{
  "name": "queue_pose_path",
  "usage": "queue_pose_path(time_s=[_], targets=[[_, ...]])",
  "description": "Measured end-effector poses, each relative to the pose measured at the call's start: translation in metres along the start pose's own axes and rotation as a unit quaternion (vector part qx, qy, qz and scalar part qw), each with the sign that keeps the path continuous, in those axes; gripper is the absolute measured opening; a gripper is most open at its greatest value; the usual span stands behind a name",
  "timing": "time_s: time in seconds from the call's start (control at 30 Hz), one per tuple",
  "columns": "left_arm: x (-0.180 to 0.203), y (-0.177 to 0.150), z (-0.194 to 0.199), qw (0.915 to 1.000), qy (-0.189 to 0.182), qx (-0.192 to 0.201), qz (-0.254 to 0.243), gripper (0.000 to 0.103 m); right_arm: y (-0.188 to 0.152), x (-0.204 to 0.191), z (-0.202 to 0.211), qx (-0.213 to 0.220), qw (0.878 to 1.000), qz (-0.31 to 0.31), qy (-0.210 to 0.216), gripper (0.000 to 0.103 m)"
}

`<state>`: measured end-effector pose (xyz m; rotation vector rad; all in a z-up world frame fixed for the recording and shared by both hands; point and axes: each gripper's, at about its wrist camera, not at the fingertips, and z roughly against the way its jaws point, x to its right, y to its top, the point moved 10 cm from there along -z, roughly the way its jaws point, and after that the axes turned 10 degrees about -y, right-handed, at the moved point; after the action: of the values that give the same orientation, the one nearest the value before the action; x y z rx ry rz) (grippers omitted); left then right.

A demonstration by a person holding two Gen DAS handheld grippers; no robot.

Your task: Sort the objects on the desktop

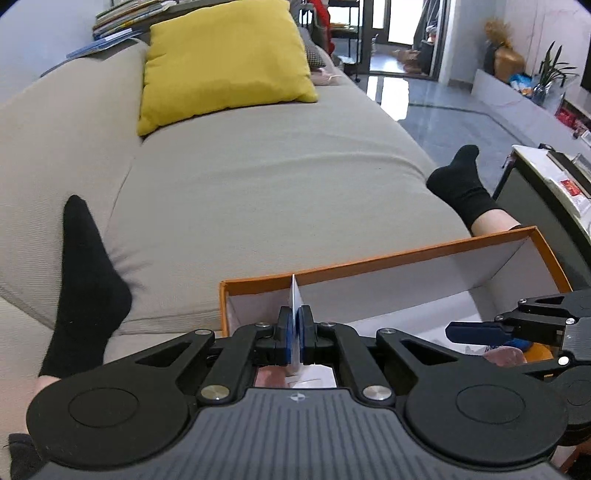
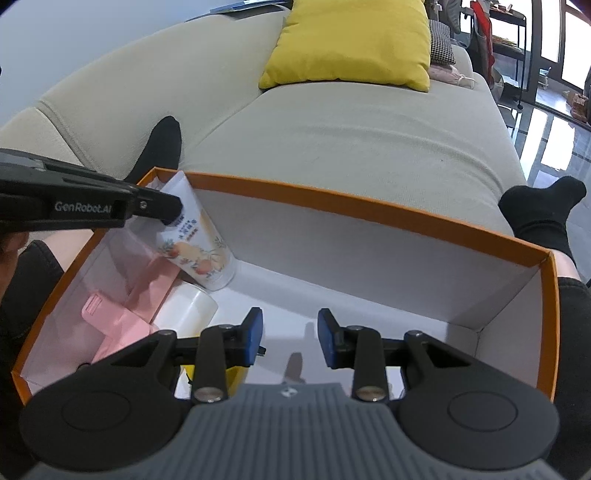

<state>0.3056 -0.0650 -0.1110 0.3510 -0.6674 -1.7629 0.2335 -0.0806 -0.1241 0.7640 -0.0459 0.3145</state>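
yellow cushion (image 1: 225,62) on beige sofa (image 1: 280,184)

Readable in white on the black side of the left gripper (image 2: 173,216), seen from the right wrist view: "GenRobot.AI". Printed in blue on the white tube (image 2: 197,243) clamped by that gripper: a few lines of small characters, too blurred to make out, above a drawing of peaches and leaves. Stamped on the grey ribbed housing (image 1: 296,397) in the left wrist view: a small round emblem, not legible as text; the same emblem on the housing in the right wrist view. Nothing legible on the stacked books (image 1: 125,18) behind the sofa, nor on the red packets (image 1: 570,190) at far right.
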Motion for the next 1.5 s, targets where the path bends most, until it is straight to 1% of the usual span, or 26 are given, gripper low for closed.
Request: queue_pose_path(time_s=[0.17,0.23,0.37,0.43,0.47,0.5,0.53,0.57,0.6,0.77,0.83,0.9,0.97,1.07,1.13,1.17,1.2,1.23,1.33,1.37,1.47,1.5], targets=[[0.003,0.002,0.003,0.9999,0.007,-0.006,-0.009,0.003,-0.002,-0.001,0.002,0.000,1.000,0.001,0.003,0.035],[0.000,0.002,-0.004,0.9999,0.006,-0.016,0.001,0.003,-0.002,0.000,0.001,0.000,1.000,0.002,0.004,0.035],[-0.004,0.003,-0.007,0.9997,-0.002,-0.006,0.023,0.004,-0.004,0.002,0.001,-0.003,1.000,0.001,0.003,0.035],[-0.005,0.004,-0.007,0.9996,-0.004,-0.004,0.026,0.005,-0.004,0.002,0.001,-0.005,1.000,0.002,0.002,0.035],[-0.005,0.004,-0.006,0.9997,-0.002,-0.002,0.024,0.006,-0.004,0.002,0.001,-0.005,1.000,0.003,0.001,0.035],[-0.005,0.005,-0.006,0.9998,0.001,-0.002,0.022,0.011,-0.005,0.001,0.001,-0.006,1.000,0.005,0.000,0.035],[-0.005,0.005,-0.005,0.9998,0.002,0.000,0.021,0.018,-0.006,0.001,0.001,-0.007,1.000,0.007,-0.001,0.035],[-0.005,0.005,-0.003,0.9997,0.001,0.003,0.023,0.022,-0.006,0.000,0.002,-0.007,1.000,0.009,-0.002,0.035],[-0.004,0.006,-0.001,0.9997,-0.001,0.007,0.025,0.028,-0.007,-0.001,0.003,-0.007,1.000,0.011,-0.004,0.035],[-0.003,0.007,0.016,0.9995,-0.002,0.021,0.025,0.030,-0.005,-0.001,0.012,-0.001,1.000,0.014,-0.014,0.036],[0.000,0.007,0.026,0.9993,-0.004,0.030,0.023,0.030,-0.004,0.000,0.019,0.003,1.000,0.015,-0.021,0.037],[0.003,0.007,0.037,0.9989,-0.005,0.042,0.021,0.030,-0.004,0.000,0.026,0.010,1.000,0.015,-0.026,0.041],[0.007,0.006,0.048,0.9984,-0.007,0.052,0.021,0.031,-0.004,-0.001,0.034,0.016,0.999,0.015,-0.028,0.041],[0.016,0.001,0.067,0.9973,-0.019,0.070,0.014,0.031,-0.004,-0.003,0.050,0.025,0.999,0.015,-0.031,0.042],[0.025,-0.003,0.081,0.9961,-0.028,0.083,0.010,0.037,-0.005,-0.004,0.064,0.035,0.999,0.012,-0.031,0.046],[0.030,-0.005,0.089,0.9951,-0.033,0.093,0.007,0.040,-0.004,-0.005,0.069,0.038,0.999,0.009,-0.033,0.050],[0.035,-0.006,0.097,0.9941,-0.038,0.102,0.005,0.048,-0.004,-0.005,0.076,0.044,0.998,0.006,-0.036,0.053],[0.040,-0.007,0.105,0.9926,-0.042,0.114,0.001,0.053,-0.004,-0.006,0.085,0.053,0.998,0.004,-0.039,0.053],[0.053,-0.009,0.128,0.9884,-0.044,0.144,-0.015,0.053,-0.008,-0.009,0.107,0.076,0.996,0.004,-0.044,0.055],[0.057,-0.010,0.133,0.9871,-0.043,0.153,-0.019,0.054,-0.010,-0.010,0.116,0.085,0.995,0.006,-0.047,0.059],[0.067,-0.017,0.147,0.9834,-0.032,0.176,-0.032,0.061,-0.018,-0.011,0.140,0.111,0.992,0.002,-0.063,0.063],[0.071,-0.020,0.150,0.9822,-0.026,0.182,-0.038,0.064,-0.022,-0.011,0.146,0.116,0.991,-0.002,-0.069,0.067]])
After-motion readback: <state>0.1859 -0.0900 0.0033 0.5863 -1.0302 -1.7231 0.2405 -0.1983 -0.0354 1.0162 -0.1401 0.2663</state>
